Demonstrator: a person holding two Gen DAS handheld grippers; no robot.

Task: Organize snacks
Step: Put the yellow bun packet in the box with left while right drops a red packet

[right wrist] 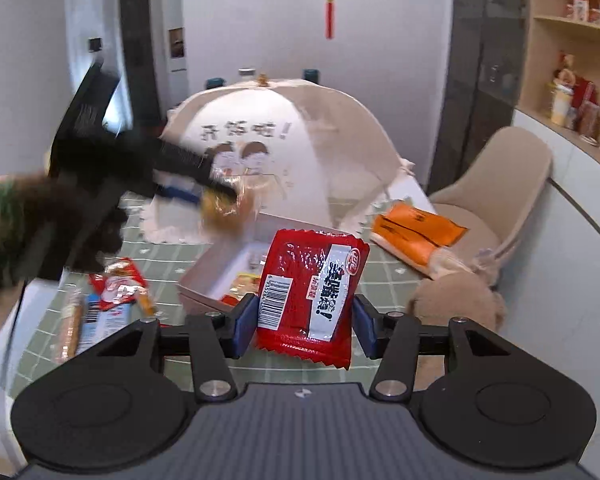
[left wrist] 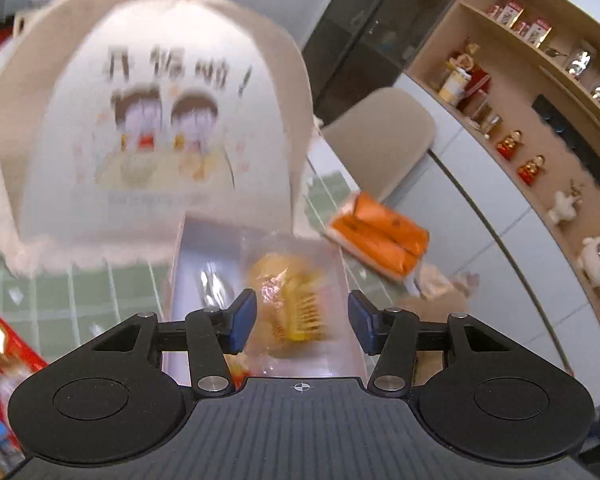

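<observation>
My right gripper (right wrist: 305, 326) is shut on a red snack packet (right wrist: 312, 280), which stands upright above the green checked tablecloth (right wrist: 380, 276). Behind it lies an open pale box (right wrist: 204, 276) with a few snacks inside. My left gripper (left wrist: 302, 322) has a clear packet with a yellow pastry (left wrist: 288, 300) between its blue pads, blurred, over the box (left wrist: 192, 264). The right wrist view shows the left gripper (right wrist: 204, 196) holding that pastry packet (right wrist: 224, 206) in the air above the box's far side.
A domed mesh food cover (right wrist: 300, 152) stands just behind the box. An orange packet (right wrist: 412, 236) lies at the right table edge by a beige chair (right wrist: 496, 184). Several loose snacks (right wrist: 112, 292) lie left of the box. A brown plush (right wrist: 456, 300) sits near right.
</observation>
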